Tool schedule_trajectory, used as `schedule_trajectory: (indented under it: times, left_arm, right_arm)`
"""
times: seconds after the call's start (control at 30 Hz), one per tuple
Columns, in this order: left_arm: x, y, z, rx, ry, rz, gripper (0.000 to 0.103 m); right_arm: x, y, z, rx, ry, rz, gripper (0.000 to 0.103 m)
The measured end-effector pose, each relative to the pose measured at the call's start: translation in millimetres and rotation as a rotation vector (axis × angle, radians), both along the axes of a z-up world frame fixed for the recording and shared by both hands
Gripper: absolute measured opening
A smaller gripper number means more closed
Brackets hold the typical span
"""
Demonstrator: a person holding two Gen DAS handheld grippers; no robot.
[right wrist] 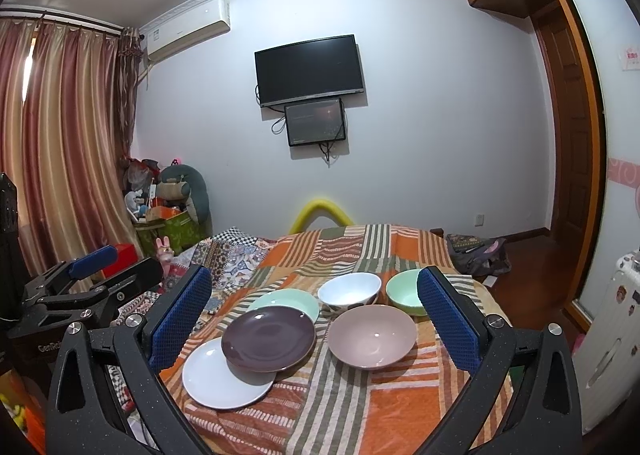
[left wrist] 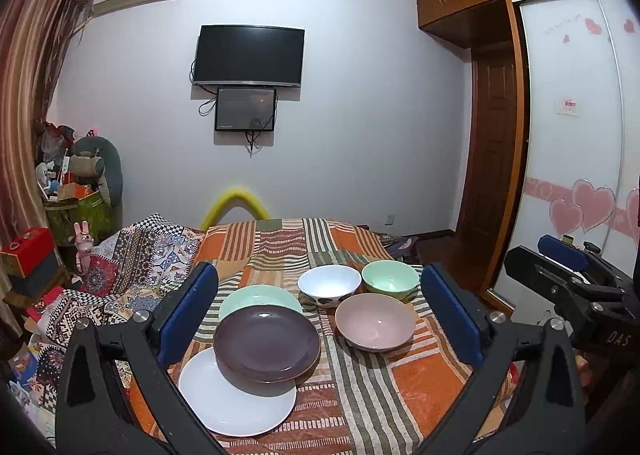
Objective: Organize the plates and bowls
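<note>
Six pieces of crockery sit on the orange, green and cream striped patchwork cloth (right wrist: 360, 407), and nothing has been lifted yet. On the left, three plates overlap loosely: a dark purple glazed plate (left wrist: 267, 342) lies tilted, its near edge on a plain white round plate (left wrist: 236, 399) and its far edge on a pale mint-green plate (left wrist: 260, 297) behind it. To the right the bowls form a loose cluster, a dusty pink bowl (left wrist: 375, 321) nearest, a white bowl with dark spots on its outside (left wrist: 329, 285) behind it, and a mint-green bowl (left wrist: 390, 279) just beside that one; whether the bowls touch is hard to tell. Both tools hover above the near edge of the spread: the left gripper (left wrist: 320, 319) has its blue-padded fingers spread wide with nothing between them, and the right gripper (right wrist: 314, 319) is likewise spread and empty (each can be seen from the other's camera, off to the side). I would guess they are held back and open like this to pick a first target; the purple plate, perched on top, looks the natural one to move before the plates can be stacked squarely.
</note>
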State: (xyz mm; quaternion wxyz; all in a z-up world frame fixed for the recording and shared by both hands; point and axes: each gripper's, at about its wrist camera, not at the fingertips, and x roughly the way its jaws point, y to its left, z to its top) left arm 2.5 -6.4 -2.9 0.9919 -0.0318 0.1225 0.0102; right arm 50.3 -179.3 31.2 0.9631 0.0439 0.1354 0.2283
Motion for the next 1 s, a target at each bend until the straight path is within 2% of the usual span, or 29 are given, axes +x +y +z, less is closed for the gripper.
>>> schedule_trajectory:
  times: [1.0]
  left_arm:
    - [1.8,8.7,0.0,-0.02,0.015,0.004,0.103]
  right_arm:
    - [-3.8,1.9,-2.1,-0.006,0.004,0.0,0.102]
